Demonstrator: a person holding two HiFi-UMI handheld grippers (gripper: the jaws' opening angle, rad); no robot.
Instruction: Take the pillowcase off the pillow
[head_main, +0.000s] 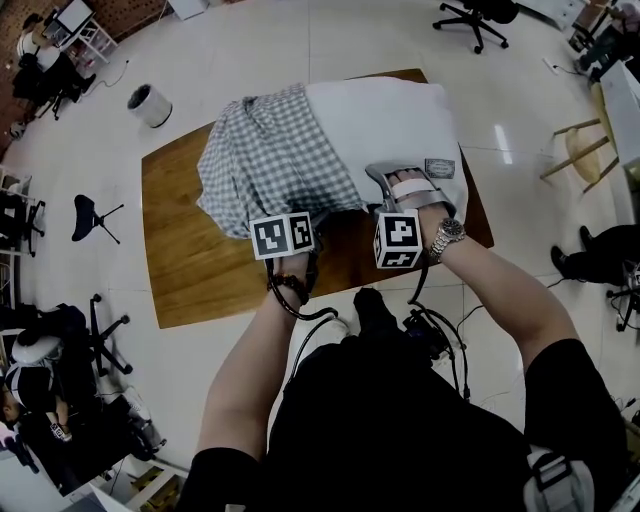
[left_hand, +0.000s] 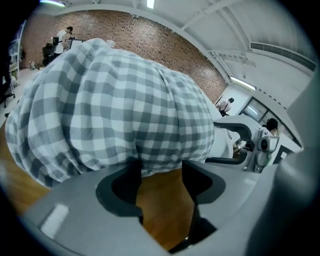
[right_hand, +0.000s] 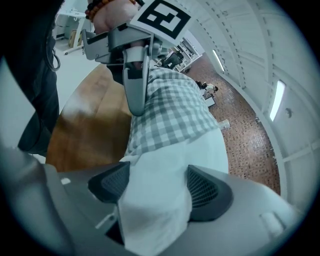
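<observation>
**Item 1. Pillow** (head_main: 390, 120). White, lying flat on the brown wooden surface (head_main: 190, 260). Its right half is bare, with a small sewn label (head_main: 439, 168) near the front right corner.

**Item 2. Pillowcase** (head_main: 270, 160). Grey-and-white check, bunched over the pillow's left half only, with its open hem crossing the middle. Judged roughly half off.

**Item 3. Left tool** (left_hand: 161, 174). The jaws stand well apart and nothing is clamped. The lower edge of the gathered pillowcase hangs right at the tips, and bare wood shows between the jaws beneath it. It appears lined up to bite the loose cloth at the near edge, where the case can be drawn off to the left.

**Item 4. Right tool** (right_hand: 155, 186). The jaws are spread wide. The near corner of the bare pillow fills the gap and meets both pads, but no squeeze is evident, so it counts as not yet clamped. Its likely purpose is to anchor the pillow while the case is pulled the other way.

**Item 5. Arrangement.** The 2 tools sit side by side at the near edge, angled downward, 1 per material.

**Item 6. Risk.** The left jaws may catch pillow filling along with the cloth, which would drag both together.
</observation>
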